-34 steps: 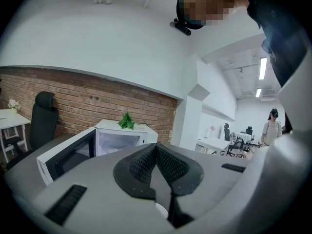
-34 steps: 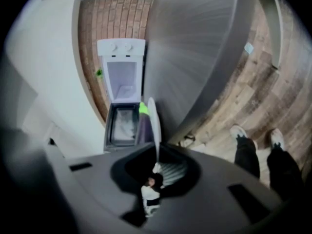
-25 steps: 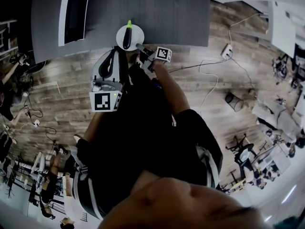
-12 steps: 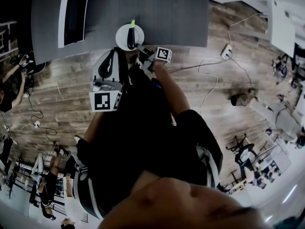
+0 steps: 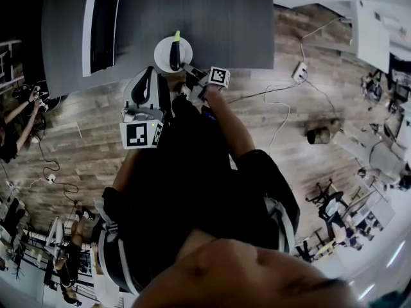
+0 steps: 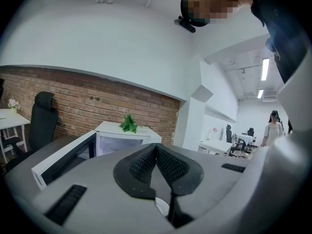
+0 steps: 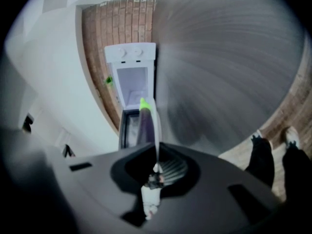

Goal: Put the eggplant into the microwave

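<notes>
**Eggplant rides a plate gripped at its rim, short of the open microwave**

The eggplant (image 5: 174,53) lies lengthwise on a white plate (image 5: 160,47), its bright green stem end pointing far, toward the back of the dark grey table (image 5: 225,24). The plate sits at the table's near edge. No view shows whether it rests on the tabletop or hangs just above it.

The right gripper (image 7: 156,155) has its 2 jaws clamped narrowly on the plate's near rim, which shows between them as a thin white edge. In the right gripper view the white microwave (image 7: 130,60) is straight ahead beyond the eggplant, with its door open and its cavity lit. In the head view it stands at the left of the table, apart from the plate.

The left gripper (image 6: 156,149) is held to the left of the plate and nearer than it, over the wood floor (image 5: 83,114). Its 2 ribbed pads are pressed together with nothing between them. A small green plant (image 6: 129,123) stands on top of the microwave, in front of a brick wall (image 6: 73,96).
</notes>
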Motion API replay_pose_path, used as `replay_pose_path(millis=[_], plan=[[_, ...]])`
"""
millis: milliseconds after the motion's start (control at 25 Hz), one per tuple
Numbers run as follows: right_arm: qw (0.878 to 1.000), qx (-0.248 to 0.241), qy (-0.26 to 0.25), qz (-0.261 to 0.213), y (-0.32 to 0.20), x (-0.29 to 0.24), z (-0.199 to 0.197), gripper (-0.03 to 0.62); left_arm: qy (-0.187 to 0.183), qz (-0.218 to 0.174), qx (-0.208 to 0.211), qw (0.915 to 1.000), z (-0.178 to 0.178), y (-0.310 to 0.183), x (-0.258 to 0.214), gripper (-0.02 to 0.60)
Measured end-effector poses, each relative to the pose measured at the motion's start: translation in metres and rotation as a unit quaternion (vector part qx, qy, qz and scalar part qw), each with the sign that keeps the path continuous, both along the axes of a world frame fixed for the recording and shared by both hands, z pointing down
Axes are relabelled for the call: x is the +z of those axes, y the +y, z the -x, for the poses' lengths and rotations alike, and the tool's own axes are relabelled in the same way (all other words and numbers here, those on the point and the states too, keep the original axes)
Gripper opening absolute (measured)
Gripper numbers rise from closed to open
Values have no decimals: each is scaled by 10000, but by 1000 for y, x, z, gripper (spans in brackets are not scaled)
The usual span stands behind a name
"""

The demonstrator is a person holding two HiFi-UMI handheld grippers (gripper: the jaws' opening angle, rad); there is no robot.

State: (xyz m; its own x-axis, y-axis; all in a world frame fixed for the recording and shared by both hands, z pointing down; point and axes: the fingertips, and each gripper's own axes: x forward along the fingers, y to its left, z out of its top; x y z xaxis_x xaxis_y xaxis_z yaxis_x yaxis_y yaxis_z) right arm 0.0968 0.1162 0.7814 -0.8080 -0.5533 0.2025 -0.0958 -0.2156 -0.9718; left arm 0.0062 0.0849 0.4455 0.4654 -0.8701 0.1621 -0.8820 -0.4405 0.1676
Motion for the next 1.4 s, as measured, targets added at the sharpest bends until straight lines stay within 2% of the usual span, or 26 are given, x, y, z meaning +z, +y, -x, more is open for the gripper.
replay_pose_path(millis=[280,840,1080,1400], plan=[[9998,96,-122,-148,-29,-21,11,38,48,-114,49,9999,14,-27,-7,37],[9994,277,-106,-151,-82,-48,34,40,96,-341,91,9993,51,-79,-26,35],[9989,405,-119,-195,-105,-57,48,40,266,-399,77,9988,70,-102,-37,37],[9970,723,-136,-225,-135,-67,65,40,285,-513,343,9977,92,-126,-45,37]])
